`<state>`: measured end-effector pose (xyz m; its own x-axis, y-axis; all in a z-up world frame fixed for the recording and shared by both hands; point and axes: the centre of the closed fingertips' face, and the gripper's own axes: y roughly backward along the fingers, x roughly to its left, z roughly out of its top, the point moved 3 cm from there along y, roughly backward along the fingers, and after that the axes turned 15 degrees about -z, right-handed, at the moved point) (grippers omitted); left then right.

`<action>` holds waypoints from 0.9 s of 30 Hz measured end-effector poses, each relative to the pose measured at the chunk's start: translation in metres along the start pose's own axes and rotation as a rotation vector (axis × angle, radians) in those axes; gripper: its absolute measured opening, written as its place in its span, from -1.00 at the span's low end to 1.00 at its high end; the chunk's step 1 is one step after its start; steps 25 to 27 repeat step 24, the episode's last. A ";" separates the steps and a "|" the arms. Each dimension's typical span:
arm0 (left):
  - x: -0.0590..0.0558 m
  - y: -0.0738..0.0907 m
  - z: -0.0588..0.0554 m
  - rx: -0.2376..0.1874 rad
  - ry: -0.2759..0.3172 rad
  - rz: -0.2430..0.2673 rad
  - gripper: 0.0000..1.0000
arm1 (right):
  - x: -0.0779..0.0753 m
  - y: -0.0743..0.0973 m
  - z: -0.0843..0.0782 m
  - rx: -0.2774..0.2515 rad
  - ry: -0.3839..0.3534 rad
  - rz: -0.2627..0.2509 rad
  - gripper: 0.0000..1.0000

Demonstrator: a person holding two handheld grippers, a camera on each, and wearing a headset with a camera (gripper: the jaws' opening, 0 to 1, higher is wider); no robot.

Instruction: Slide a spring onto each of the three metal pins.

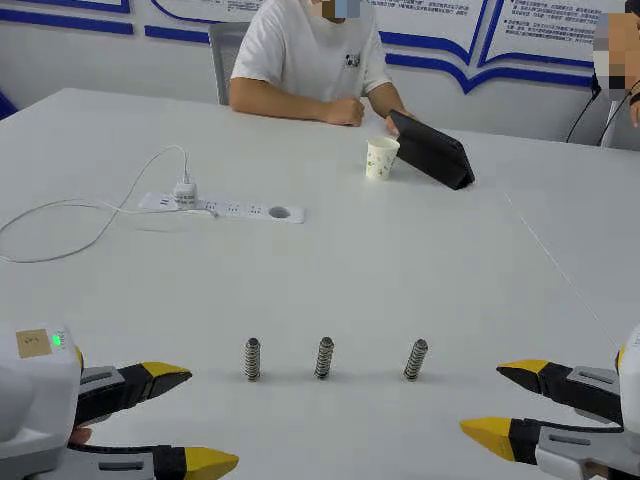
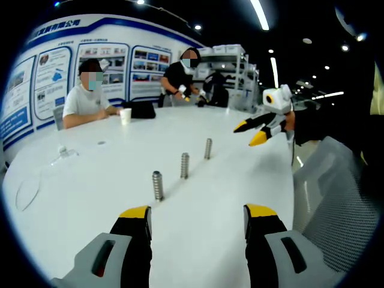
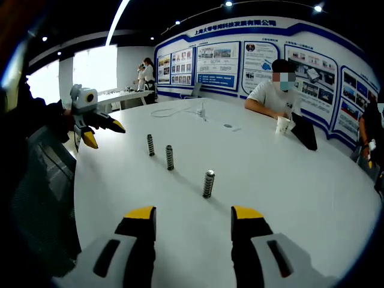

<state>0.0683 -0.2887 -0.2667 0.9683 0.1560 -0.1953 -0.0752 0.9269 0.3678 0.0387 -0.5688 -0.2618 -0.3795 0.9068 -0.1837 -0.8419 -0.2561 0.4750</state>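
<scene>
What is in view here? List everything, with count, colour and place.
table: one, white, holds the items below
springs: three, silver, upright in a row on the near part of the table
power strip: one, white, left of centre
charger: one, white, plugged into the power strip
cable: one, white, loops from the charger to the left
paper cup: one, white, far side
tablet: one, black, propped just right of the paper cup
seated person: one, white shirt, far side of the table
second person: one, right edge, mostly cut off
left gripper: one, black with yellow tips, open, bottom left
right gripper: one, same colours, open, bottom right
</scene>
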 end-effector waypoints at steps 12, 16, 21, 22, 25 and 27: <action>0.002 0.000 -0.001 0.001 0.004 0.003 0.27 | 0.001 -0.002 0.004 -0.009 0.003 0.005 0.03; 0.002 0.001 -0.001 -0.001 0.005 0.006 0.27 | 0.002 -0.003 0.005 -0.013 0.003 0.005 0.03; 0.002 0.001 -0.001 0.000 0.005 0.006 0.27 | 0.002 -0.002 0.006 -0.015 0.002 0.004 0.03; 0.002 0.001 -0.001 -0.001 0.005 0.006 0.27 | 0.002 -0.002 0.005 -0.014 0.002 0.003 0.03; 0.002 0.001 -0.001 -0.003 0.005 0.007 0.27 | 0.002 -0.002 0.005 -0.014 0.000 0.004 0.03; 0.002 0.001 -0.001 -0.003 0.005 0.007 0.27 | 0.002 -0.002 0.005 -0.014 0.000 0.004 0.03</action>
